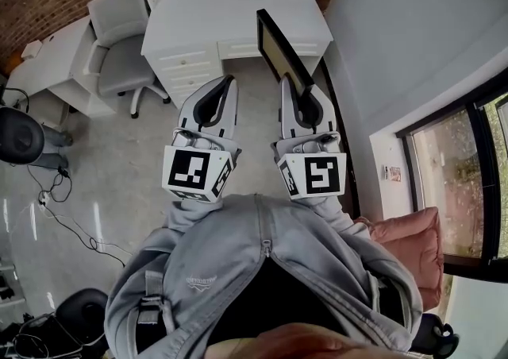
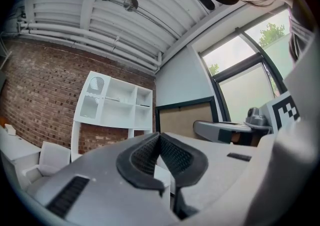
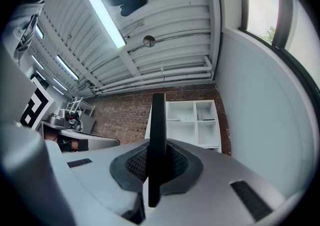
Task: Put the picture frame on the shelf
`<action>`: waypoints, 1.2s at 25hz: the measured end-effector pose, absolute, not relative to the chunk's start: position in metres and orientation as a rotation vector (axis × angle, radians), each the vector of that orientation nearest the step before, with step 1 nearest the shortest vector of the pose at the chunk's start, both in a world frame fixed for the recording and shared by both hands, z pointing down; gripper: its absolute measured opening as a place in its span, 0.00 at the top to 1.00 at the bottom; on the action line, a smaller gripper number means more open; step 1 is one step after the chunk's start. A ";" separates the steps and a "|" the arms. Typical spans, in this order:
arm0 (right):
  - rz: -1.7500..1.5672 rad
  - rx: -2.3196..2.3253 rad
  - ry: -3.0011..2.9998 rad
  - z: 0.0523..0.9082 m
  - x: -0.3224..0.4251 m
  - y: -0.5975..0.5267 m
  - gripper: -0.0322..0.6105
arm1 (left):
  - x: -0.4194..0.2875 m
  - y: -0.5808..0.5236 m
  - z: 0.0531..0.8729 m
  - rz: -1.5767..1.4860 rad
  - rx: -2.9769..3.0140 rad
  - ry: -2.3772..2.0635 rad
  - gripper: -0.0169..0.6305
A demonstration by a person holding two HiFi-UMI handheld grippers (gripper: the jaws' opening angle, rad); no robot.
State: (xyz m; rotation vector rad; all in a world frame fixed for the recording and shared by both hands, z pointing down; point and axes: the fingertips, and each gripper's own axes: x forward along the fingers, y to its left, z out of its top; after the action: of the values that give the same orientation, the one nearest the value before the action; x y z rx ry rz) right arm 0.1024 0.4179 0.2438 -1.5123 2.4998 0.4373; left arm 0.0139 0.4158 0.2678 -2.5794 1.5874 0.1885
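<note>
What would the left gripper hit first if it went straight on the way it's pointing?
Probably the white shelf against the brick wall; the left gripper, shut and empty, aims roughly at it. The space between looks free, though depth is hard to judge.

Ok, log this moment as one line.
left tool: shut, empty | right tool: shut on picture frame edge | shelf: ahead, frame not yet placed
</note>
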 end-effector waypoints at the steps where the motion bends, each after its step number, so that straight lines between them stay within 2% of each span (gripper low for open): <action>1: 0.438 -1.522 2.495 0.245 0.100 0.417 0.90 | 0.011 0.414 0.269 0.188 -2.585 1.584 0.96; 15: 0.389 -1.600 2.461 0.263 0.088 0.367 0.90 | -0.012 0.359 0.288 0.182 -2.642 1.575 0.96; 30: 0.386 -1.520 2.507 0.267 0.086 0.209 0.90 | -0.015 0.209 0.290 0.184 -2.582 1.650 0.96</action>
State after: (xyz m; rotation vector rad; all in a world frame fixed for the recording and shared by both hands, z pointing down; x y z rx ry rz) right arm 0.0863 0.2088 0.2666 -1.5205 2.5075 0.3862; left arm -0.0148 0.2092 0.2900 -2.5820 1.6501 0.1844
